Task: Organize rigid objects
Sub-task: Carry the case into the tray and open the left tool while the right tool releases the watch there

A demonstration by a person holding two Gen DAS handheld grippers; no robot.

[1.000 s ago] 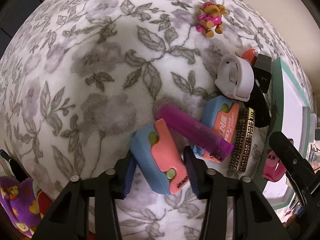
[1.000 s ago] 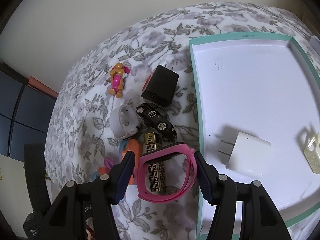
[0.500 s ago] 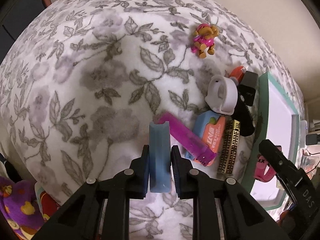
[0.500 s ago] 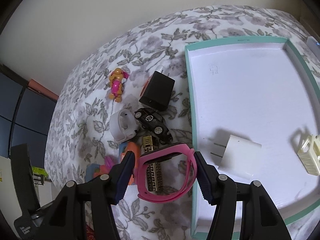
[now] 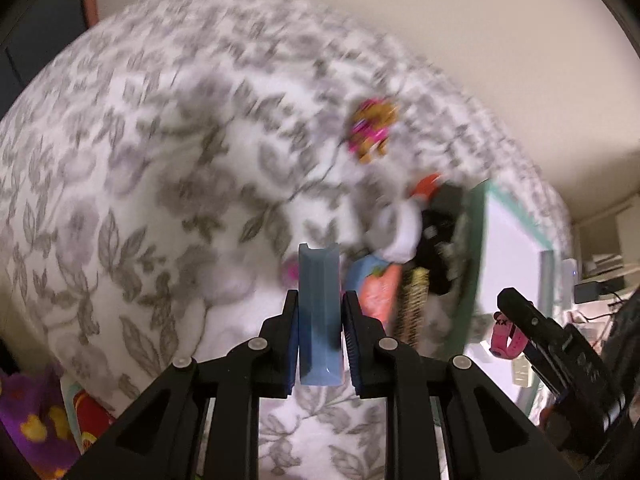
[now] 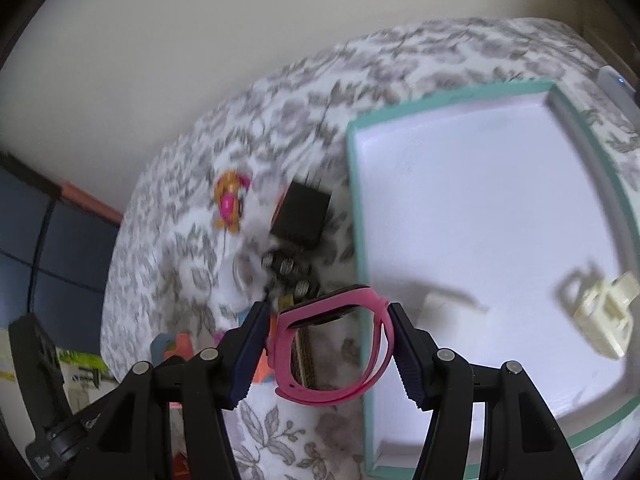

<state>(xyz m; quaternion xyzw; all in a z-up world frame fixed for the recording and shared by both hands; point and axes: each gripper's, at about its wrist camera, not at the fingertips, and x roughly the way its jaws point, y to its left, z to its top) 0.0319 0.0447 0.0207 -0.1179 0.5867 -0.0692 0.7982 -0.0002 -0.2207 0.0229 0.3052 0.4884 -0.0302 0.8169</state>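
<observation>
My left gripper (image 5: 320, 312) is shut on a blue box (image 5: 320, 316), held edge-on above the floral bed cover (image 5: 160, 160). My right gripper (image 6: 330, 340) is shut on a pink watch band (image 6: 332, 344), held over the cover beside the near-left rim of the teal tray (image 6: 358, 240). The right gripper with the pink band (image 5: 506, 338) also shows at the right of the left wrist view. Blurred on the cover lie a second blue and orange box (image 5: 372, 284), a gold patterned lighter (image 5: 412, 304), a white ring-shaped piece (image 5: 400, 236), a black toy car (image 6: 288, 268) and a black charger (image 6: 302, 216).
A small pink and orange toy figure (image 6: 228, 204) lies apart at the far side of the pile. Inside the white tray floor lie a white plug (image 6: 440, 304) and a cream clip (image 6: 600, 316). A purple printed cloth (image 5: 28, 420) sits at the lower left, and a wall lies behind the bed.
The left gripper closed on the blue box, turned it edge-on and lifted it off the cover. The right gripper carried the pink band up and toward the tray.
</observation>
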